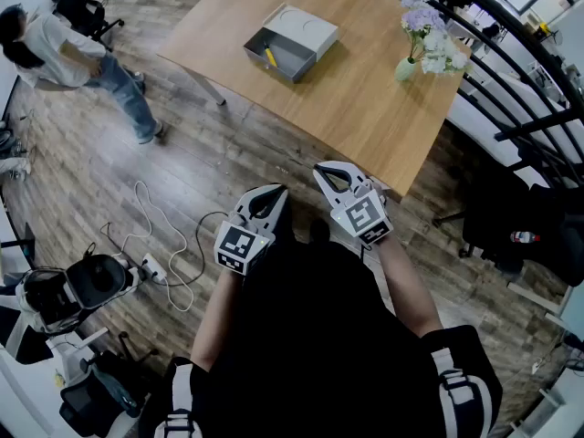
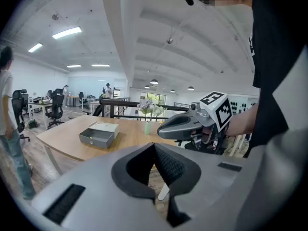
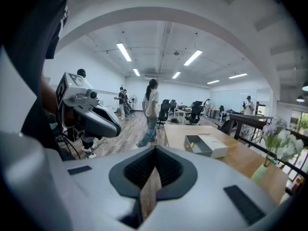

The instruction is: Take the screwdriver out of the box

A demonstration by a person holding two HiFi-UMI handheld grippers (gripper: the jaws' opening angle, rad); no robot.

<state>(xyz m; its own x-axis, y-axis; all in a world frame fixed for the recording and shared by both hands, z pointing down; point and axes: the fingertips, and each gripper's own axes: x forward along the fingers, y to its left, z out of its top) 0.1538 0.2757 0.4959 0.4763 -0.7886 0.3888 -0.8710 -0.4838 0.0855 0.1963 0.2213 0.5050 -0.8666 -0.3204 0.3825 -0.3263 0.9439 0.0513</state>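
An open grey box (image 1: pixel 283 51) lies on the far part of the wooden table (image 1: pixel 365 108), its pale lid (image 1: pixel 301 27) set beside it. A yellow-handled screwdriver (image 1: pixel 269 57) lies inside the box. My left gripper (image 1: pixel 271 192) and right gripper (image 1: pixel 330 170) are held close to my body, over the floor and well short of the table, both shut on nothing. The box (image 2: pixel 98 136) shows far ahead of the left gripper (image 2: pixel 155 146). In the right gripper view the box (image 3: pixel 204 146) shows a bit of the yellow screwdriver (image 3: pixel 192 145) beyond the right gripper (image 3: pixel 155 150).
A vase of flowers (image 1: pixel 424 39) stands at the table's right edge. A person (image 1: pixel 64 48) walks on the floor at the far left. White cables (image 1: pixel 164 235) and an office chair (image 1: pixel 82 286) lie to my left. Dark railings (image 1: pixel 511 80) run along the right.
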